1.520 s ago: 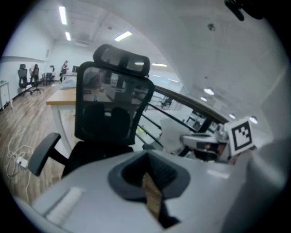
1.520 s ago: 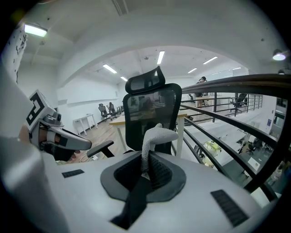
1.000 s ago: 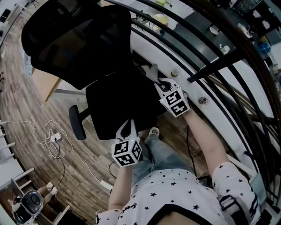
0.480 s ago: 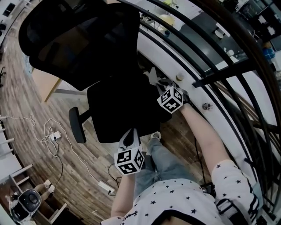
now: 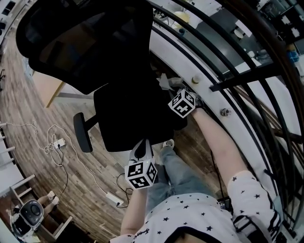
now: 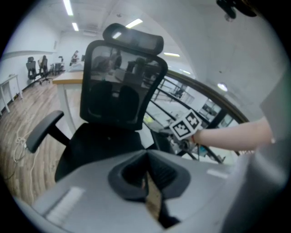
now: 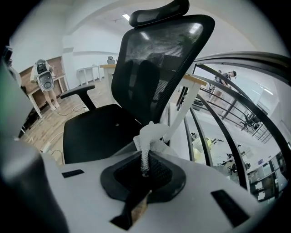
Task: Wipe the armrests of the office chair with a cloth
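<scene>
The right gripper (image 7: 144, 169) pinches a thin cloth (image 7: 152, 135) strand between its fingers (left gripper (image 6: 148, 177) closed, empty); rubbing could drag it free.

Black office chair (image 5: 90, 42) filling upper left and centre of the head view, upright: mesh back, curved headrest (image 7: 159, 12) on top, padded seat (image 5: 133, 116) below. One black armrest (image 5: 81, 132) jutting out left of centre, level on its slanted post, bare. Small pale cloth (image 7: 152, 134), crumpled, one end twisted to a narrow strand and pinched in the closed right gripper (image 7: 144, 169), bunched end just right of the seat's edge.
</scene>
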